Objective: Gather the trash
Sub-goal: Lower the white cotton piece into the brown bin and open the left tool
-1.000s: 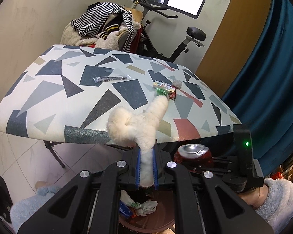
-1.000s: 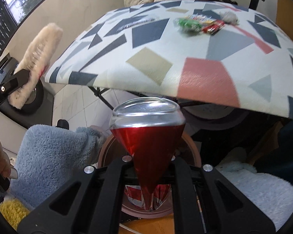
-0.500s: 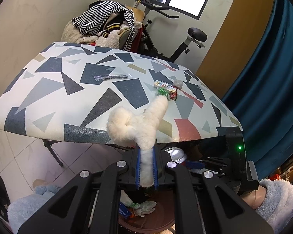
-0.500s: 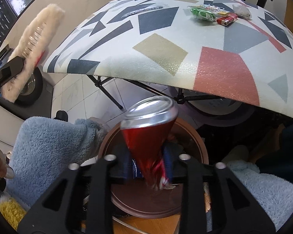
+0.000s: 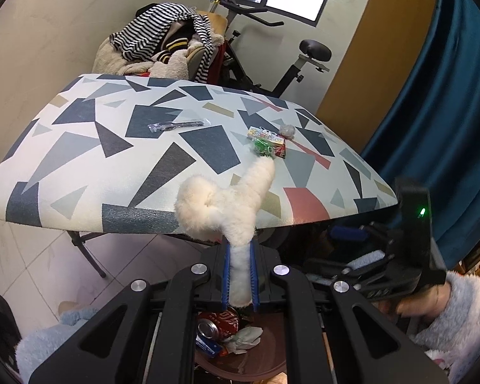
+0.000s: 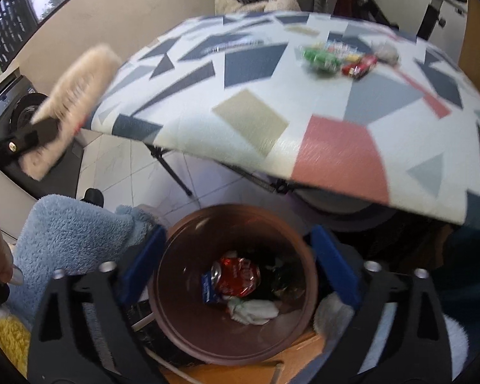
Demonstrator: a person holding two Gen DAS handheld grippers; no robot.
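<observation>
Lying at the bottom of the brown bin [image 6: 163, 320], the crushed red can [image 6: 236, 276] rests on its side among a blue wrapper [image 6: 207, 288] and crumpled white paper [image 6: 254, 312]; left wrist view shows the same can [image 5: 216, 323] in the bin [image 5: 272, 348], below the fingers. Right gripper [image 6: 236, 265] hangs directly above the bin mouth, jaws opening wide, blue pads flanking the rim on either side, nothing between them. Left gripper [image 5: 240, 280] off to the left of the bin, jaws pressed together, pinching the handle of a fluffy cream duster [image 5: 227, 204] that sticks up and forward past the near edge of the tabletop [image 5: 80, 166]. More trash on the patterned tabletop: green wrapper [image 6: 321, 57], red packet [image 6: 360, 65], a colourful printed packet [image 6: 340, 46] just behind them, a crumpled grey-white ball [image 6: 385, 52] beside these, all clustered toward the far right; a clear-wrapped dark utensil [image 5: 176, 125] well apart to the left. Pale blue fleece sleeve [image 6: 70, 236] sits left of the bin. Right wrist view is motion-blurred. Behind the tabletop: a chair heaped with striped clothes [image 5: 163, 32] and an exercise bike [image 5: 291, 64].
</observation>
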